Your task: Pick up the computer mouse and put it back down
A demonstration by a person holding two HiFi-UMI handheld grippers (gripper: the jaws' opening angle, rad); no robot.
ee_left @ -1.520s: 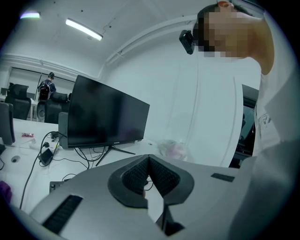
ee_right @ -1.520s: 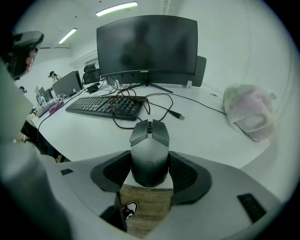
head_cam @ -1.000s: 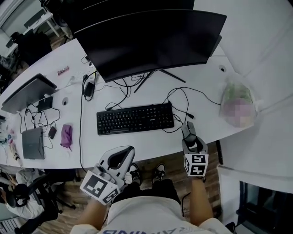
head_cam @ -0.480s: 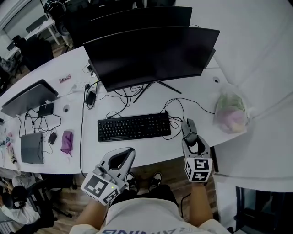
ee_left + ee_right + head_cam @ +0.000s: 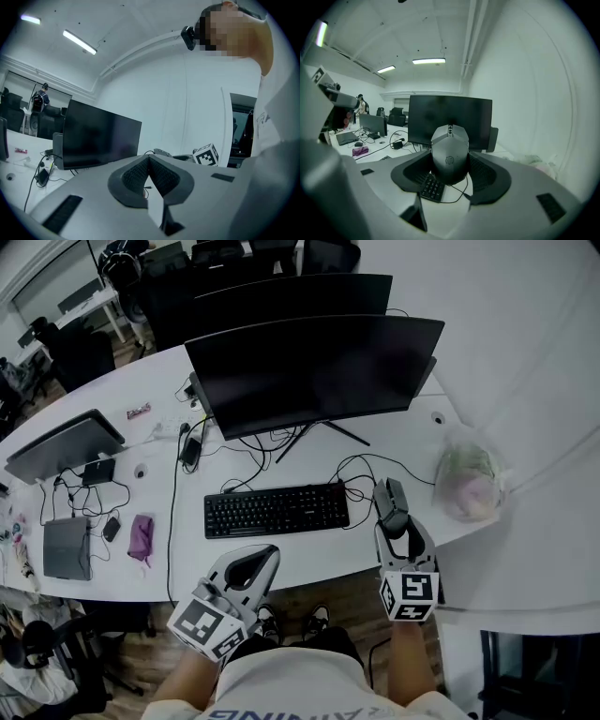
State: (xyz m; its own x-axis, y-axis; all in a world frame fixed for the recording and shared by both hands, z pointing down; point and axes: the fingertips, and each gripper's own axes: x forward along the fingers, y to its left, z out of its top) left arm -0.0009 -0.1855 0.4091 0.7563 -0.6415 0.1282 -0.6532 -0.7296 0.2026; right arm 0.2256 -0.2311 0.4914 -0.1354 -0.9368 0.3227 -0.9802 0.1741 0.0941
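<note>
The right gripper has its jaws closed on the flanks of a dark grey wired computer mouse, which looks held clear of the white desk beneath it. The pads press only against smooth, curved sides, so the mouse could slip out or twist during lowering. Its thin black cable droops just below the jaws towards the black keyboard. That cable could snag, or end up under the mouse when it is set down. The mouse's long axis runs along the jaws, palm end nearest the gripper and wheel end pointing ahead at the wide black monitor. The left gripper is closed on nothing.
</note>
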